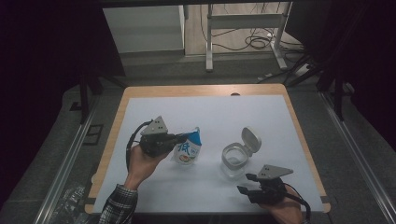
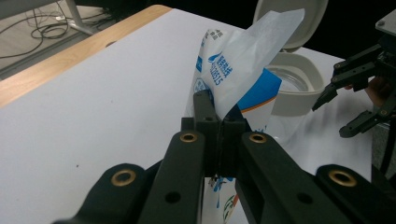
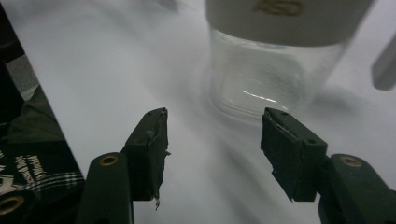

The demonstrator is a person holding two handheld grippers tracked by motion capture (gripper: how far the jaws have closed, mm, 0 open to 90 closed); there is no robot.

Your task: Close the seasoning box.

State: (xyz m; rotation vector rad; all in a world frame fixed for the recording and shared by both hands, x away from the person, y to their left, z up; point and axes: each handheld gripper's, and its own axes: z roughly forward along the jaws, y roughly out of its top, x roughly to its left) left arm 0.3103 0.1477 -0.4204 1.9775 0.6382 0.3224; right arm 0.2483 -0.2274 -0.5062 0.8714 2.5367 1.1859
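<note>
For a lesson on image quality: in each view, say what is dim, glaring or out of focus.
High view: dark surroundings, evenly lit white mat. Left gripper view: the pouch is sharp, the jar behind it soft. Right gripper view: the glass jar is blurred, with a thin glint.

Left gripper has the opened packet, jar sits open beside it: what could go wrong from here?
1. The left gripper pinches only the thin torn top of the blue-and-white packet; the flap could tear or slip, dropping it.
2. The glass jar stands free, its flip lid up; the open right gripper is close to it and could nudge it.
3. The packet mouth is still beside the jar, so tipping now could spill onto the white mat.
</note>
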